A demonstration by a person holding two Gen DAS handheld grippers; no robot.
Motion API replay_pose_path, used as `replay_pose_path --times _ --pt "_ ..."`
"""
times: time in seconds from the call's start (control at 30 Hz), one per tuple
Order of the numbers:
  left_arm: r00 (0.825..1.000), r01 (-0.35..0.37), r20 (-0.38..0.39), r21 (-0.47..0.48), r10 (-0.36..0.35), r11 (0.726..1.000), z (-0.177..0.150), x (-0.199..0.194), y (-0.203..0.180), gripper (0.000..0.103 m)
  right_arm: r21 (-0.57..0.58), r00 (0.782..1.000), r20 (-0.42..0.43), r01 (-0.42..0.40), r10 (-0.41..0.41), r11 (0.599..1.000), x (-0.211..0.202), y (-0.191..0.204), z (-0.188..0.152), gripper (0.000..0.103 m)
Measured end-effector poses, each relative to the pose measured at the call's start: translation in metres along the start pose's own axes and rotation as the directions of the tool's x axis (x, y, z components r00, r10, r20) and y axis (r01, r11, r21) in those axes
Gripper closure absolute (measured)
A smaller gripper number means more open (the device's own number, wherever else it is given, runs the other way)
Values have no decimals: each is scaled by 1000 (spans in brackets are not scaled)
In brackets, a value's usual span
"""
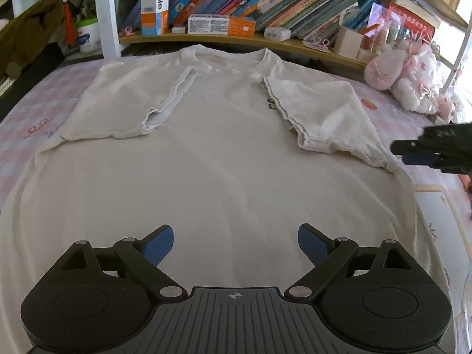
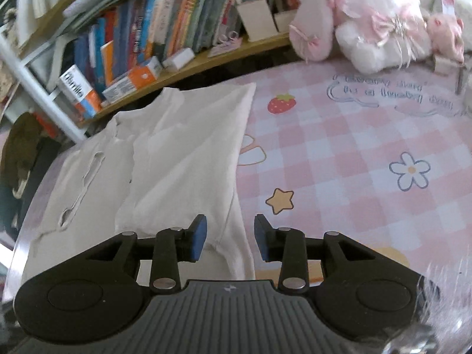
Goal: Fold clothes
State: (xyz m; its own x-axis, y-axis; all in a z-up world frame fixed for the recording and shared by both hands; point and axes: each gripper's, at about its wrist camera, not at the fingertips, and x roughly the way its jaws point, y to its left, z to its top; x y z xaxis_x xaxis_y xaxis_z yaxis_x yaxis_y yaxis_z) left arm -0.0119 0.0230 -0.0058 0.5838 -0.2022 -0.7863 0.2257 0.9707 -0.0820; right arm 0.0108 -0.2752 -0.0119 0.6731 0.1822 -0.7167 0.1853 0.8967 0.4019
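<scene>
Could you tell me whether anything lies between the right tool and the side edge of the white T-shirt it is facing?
Nothing visible does. The right tool hangs open right over the side edge of the white T-shirt, with only the pink checked sheet beside it. The plush toys sit far back by the shelf.
</scene>
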Motion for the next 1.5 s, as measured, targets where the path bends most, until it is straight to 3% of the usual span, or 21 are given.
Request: replay_pose_path --times 0.17,0.2,0.23,0.57,0.67,0.83,1.13,1.5 --pt "1000 -15 -1 13 15 1000 -1 -2 -10 10 -10 1000 -22 -18 18 1000 15 2 4 72" --pt "1000 -18 -1 16 18 1000 -1 -3 -12 10 -29 999 -27 -21 20 999 18 4 4 80" --pt "1000 -20 0 19 20 1000 -1 -3 -13 10 -48 999 -33 -22 21 999 20 6 5 96" --pt "998 -63 1 11 63 998 -1 -8 -20 10 -83 999 -46 -19 15 996 22 3 5 96" --pt "997 -83 5 -2 83 997 -4 -11 -20 10 -83 999 -44 -27 23 996 20 5 4 89" --pt "993 -117 -5 -28 117 993 -14 -20 -15 10 -90 999 -30 -40 38 995 15 11 -1 56" --pt "992 -123 15 -78 125 989 -22 -32 1 10 -178 998 -14 57 -60 982 -11 28 -36 44" --pt "997 15 81 -38 -12 999 -32 -55 34 10 -168 967 70 253 -245 953 -73 52 -108 29"
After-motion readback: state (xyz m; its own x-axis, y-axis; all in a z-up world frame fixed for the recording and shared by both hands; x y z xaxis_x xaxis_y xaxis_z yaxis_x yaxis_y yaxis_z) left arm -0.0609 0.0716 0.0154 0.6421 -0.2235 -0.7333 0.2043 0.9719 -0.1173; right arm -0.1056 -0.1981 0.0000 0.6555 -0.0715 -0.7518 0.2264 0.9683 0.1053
